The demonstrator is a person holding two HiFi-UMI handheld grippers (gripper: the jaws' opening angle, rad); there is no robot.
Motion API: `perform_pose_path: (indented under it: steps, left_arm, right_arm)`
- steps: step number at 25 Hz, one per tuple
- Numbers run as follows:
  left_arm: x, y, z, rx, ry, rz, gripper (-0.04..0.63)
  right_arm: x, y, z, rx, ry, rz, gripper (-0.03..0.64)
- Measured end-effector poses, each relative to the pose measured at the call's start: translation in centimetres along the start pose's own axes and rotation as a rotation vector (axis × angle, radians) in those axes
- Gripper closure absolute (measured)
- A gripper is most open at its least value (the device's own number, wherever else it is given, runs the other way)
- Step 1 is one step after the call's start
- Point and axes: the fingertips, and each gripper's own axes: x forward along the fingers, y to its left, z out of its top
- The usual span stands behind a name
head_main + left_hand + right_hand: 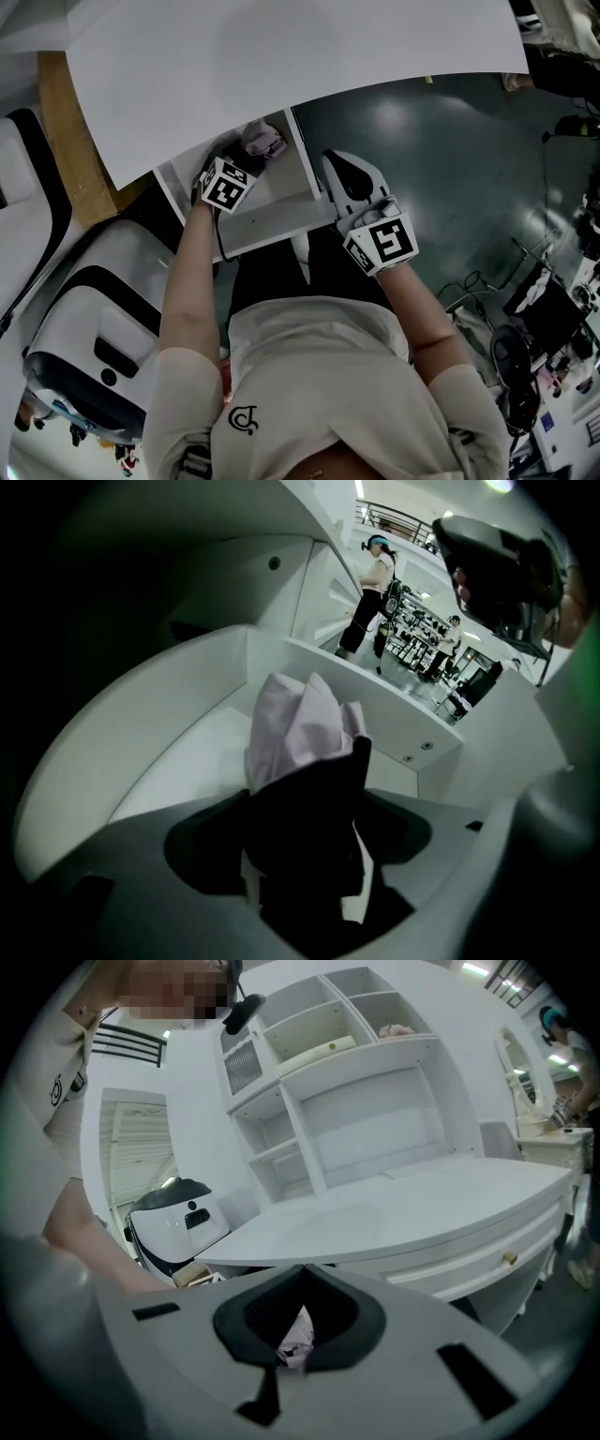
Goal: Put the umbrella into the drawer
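Observation:
The folded pink umbrella (263, 141) lies in the open white drawer (281, 217) under the desk's front edge. My left gripper (242, 161) reaches down into the drawer, its marker cube above the umbrella's near end. In the left gripper view the umbrella (300, 724) rests on the drawer floor (178, 752), and the dark jaws of the left gripper (323, 794) stand wide around its near end without pressing on it. My right gripper (337, 161) hovers just right of the drawer's corner. In the right gripper view the right gripper (300, 1274) has its jaws met at the tips, holding nothing.
The white desk top (281, 56) overhangs the back of the drawer. A white and black machine (103, 319) stands on the floor at the left. Cables and gear (534, 319) lie at the right. A shelf unit (347, 1072) rises behind the desk.

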Motion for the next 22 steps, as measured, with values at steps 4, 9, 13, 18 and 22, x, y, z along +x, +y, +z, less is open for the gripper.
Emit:
perform_pose_path:
  steps: [4,9,13,18,22]
  left_arm:
    - [-3.2,0.4,2.8,0.004,-0.100,0.077,0.221]
    - [-9.2,0.2,6.4,-0.006,-0.225,0.156,0.248]
    - [-13.7,-0.1,7.4,-0.053,-0.293,0.204,0.421]
    - [-19.7,-0.3,8.9,-0.068,-0.390,0.285,0.556]
    - [-24.9,-0.4,10.2,-0.082,-0.506,0.319,0.583]
  right_arm:
    - [-0.1,1.0,1.2,-0.001,-0.010,0.015,0.611]
    - [0.1,3.2,4.0,-0.023,-0.036,0.060,0.611]
    - [0.1,5.6,6.2,-0.053,-0.057,0.103,0.611]
    - [-0.4,8.3,8.8,-0.085,-0.080,0.152,0.611]
    - [-0.3,10.6,10.8,-0.135,-0.092,0.197,0.611]
